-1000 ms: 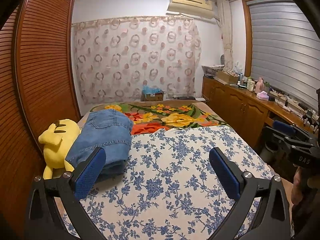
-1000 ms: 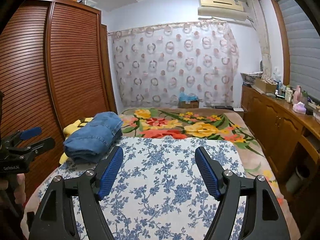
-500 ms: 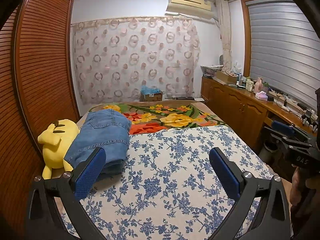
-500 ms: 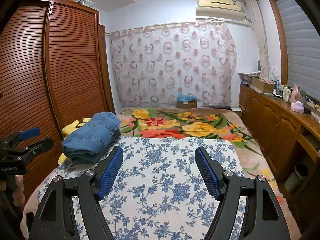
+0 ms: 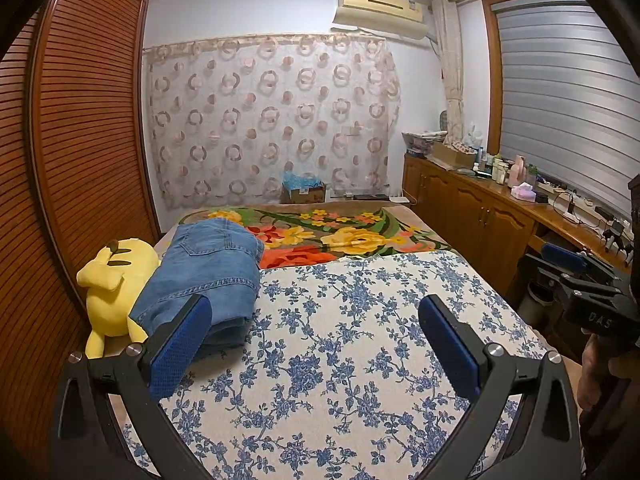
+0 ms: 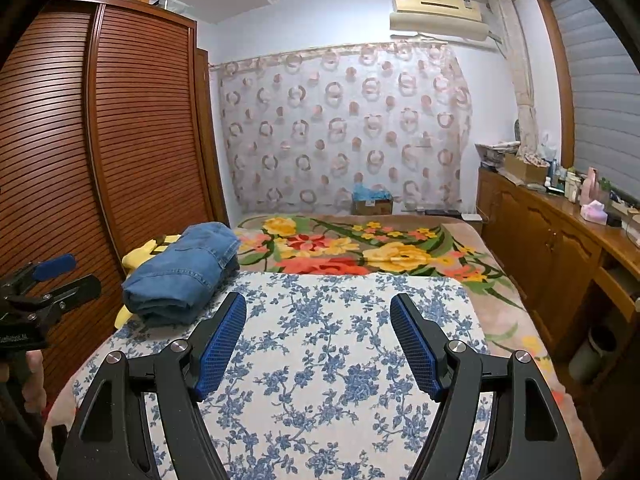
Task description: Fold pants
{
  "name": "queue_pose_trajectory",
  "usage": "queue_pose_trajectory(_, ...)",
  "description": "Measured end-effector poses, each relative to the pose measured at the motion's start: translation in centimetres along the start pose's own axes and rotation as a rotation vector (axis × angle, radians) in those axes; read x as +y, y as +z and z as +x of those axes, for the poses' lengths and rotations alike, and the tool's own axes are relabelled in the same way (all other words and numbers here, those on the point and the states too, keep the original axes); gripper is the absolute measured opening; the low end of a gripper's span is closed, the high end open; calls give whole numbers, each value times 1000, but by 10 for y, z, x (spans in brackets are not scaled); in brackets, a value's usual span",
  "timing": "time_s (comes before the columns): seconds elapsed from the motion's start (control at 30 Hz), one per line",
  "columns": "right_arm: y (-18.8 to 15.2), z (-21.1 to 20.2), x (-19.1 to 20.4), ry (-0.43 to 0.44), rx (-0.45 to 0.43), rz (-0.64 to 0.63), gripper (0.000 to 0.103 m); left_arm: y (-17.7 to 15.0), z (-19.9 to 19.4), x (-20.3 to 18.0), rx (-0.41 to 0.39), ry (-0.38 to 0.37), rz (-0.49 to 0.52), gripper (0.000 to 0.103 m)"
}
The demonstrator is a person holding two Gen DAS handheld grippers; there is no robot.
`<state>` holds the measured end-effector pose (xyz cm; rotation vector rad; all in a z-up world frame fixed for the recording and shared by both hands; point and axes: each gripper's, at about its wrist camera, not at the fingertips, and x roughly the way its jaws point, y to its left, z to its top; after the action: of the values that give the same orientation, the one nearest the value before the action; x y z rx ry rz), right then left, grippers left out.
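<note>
While two claws (image 5: 312,332) (image 6: 318,336) gape—one folded jeans (image 5: 208,272).

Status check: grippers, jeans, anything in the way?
Left gripper open, empty. Right gripper open, empty. Jeans folded on bed, against yellow plush. Nothing blocking.

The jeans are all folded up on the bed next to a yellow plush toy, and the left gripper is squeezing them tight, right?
Not quite. The jeans are folded on the bed beside the yellow plush toy, but the left gripper isn't squeezing them. Its jaws stand wide open with nothing between them, as the left wrist view shows.
</note>
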<state>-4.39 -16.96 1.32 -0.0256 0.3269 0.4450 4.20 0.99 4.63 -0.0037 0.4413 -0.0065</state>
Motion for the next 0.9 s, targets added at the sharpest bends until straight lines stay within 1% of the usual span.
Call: queue_pose_trajectory(0.9, 1, 0, 2, -8, 2, 5, 76, -1, -2, -1, 4, 2, -2, 103)
